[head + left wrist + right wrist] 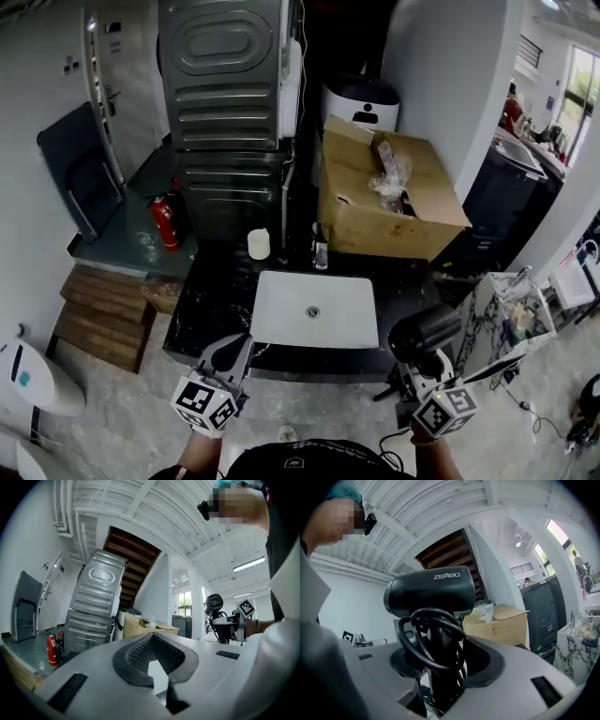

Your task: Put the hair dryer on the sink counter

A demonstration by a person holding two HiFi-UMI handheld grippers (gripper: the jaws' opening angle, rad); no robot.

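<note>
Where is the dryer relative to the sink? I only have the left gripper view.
Observer: In the head view the dryer is held right of the sink, by the counter's front right corner.
Operator: Is the grip solid?
Observer: The right gripper is shut on it, with the cord looped just above the jaws.
Operator: Any bare counter?
Observer: Yes, a black strip left of the sink. A cup and a bottle stand behind the sink.
</note>
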